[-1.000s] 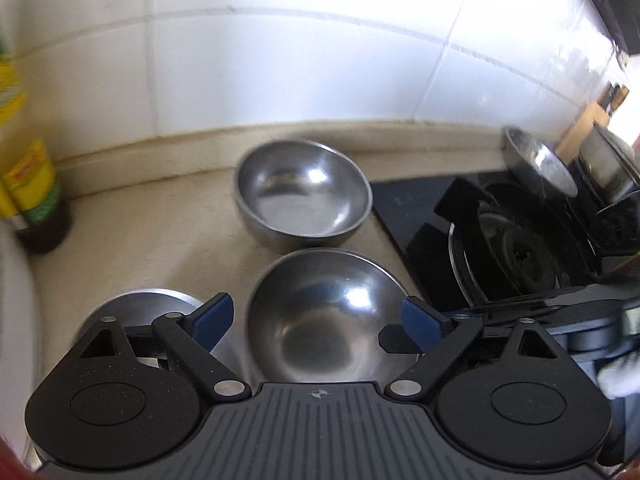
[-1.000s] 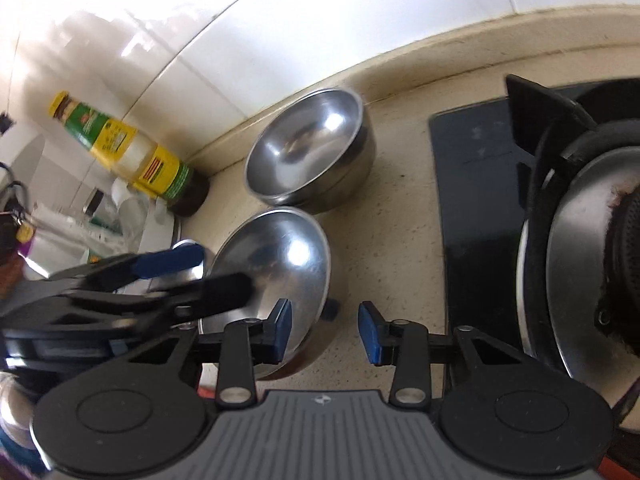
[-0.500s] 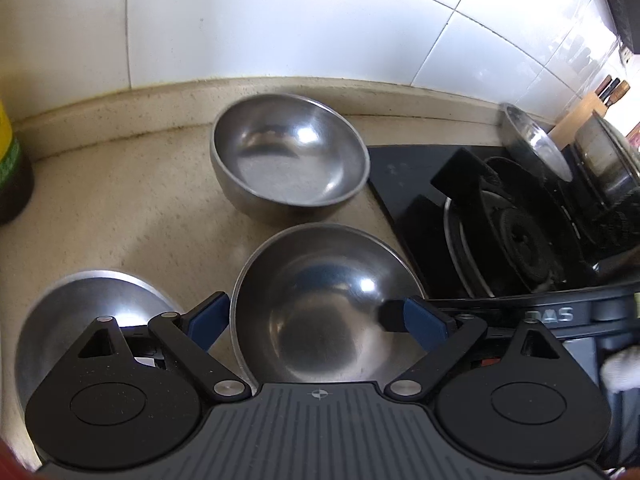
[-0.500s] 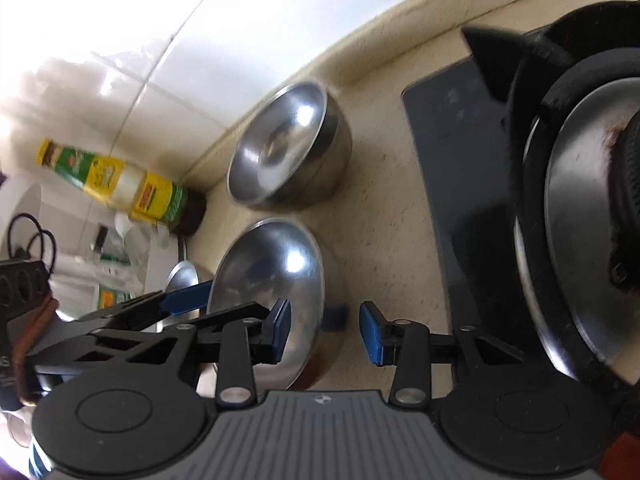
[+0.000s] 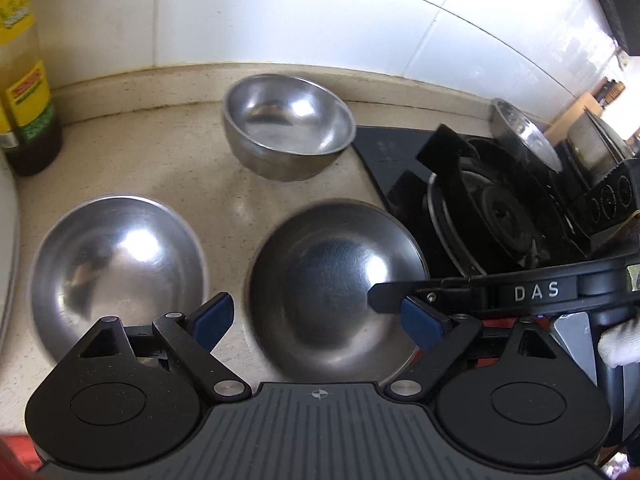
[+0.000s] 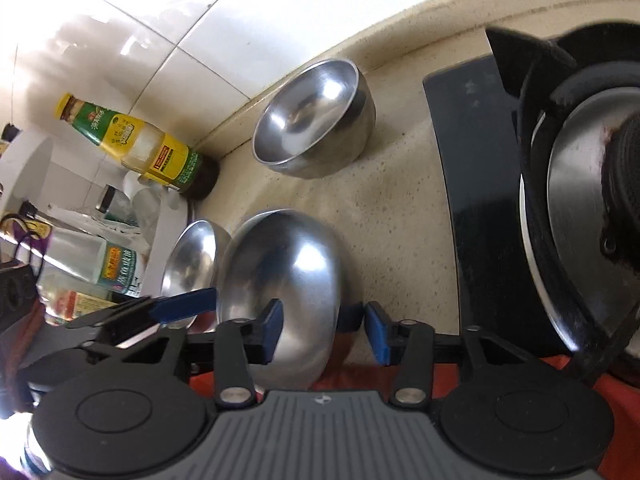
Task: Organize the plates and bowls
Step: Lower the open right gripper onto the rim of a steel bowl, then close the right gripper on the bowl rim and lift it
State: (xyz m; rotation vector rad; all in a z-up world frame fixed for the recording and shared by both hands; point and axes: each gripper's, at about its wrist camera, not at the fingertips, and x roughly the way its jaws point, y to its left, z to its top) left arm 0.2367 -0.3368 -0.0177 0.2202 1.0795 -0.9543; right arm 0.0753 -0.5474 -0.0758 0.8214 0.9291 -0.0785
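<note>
Three steel bowls stand on the beige counter. One bowl point(image 5: 288, 128) point(image 6: 312, 120) sits at the back near the wall, a second bowl point(image 5: 116, 264) point(image 6: 192, 264) at the left, and the nearest bowl point(image 5: 332, 280) point(image 6: 280, 280) beside the stove. My right gripper point(image 6: 324, 330) straddles the nearest bowl's right rim. Its jaws are opening: one pad is inside the bowl, and the other stands clear of the outer wall. One of its fingers point(image 5: 384, 300) shows in the left wrist view. My left gripper point(image 5: 316, 320) hangs wide open over the same bowl, touching nothing.
A black gas stove point(image 5: 500, 208) point(image 6: 580, 208) borders the bowls on the right, with pots point(image 5: 524, 132) and a knife block point(image 5: 588, 108) behind it. A yellow-labelled bottle point(image 5: 28, 112) point(image 6: 160, 152) stands at the back left by the tiled wall. A white rim point(image 5: 8, 240) edges the far left.
The right gripper's pads have spread apart from the nearest bowl's rim. The left gripper has shifted so the left bowl shows fully beside it.
</note>
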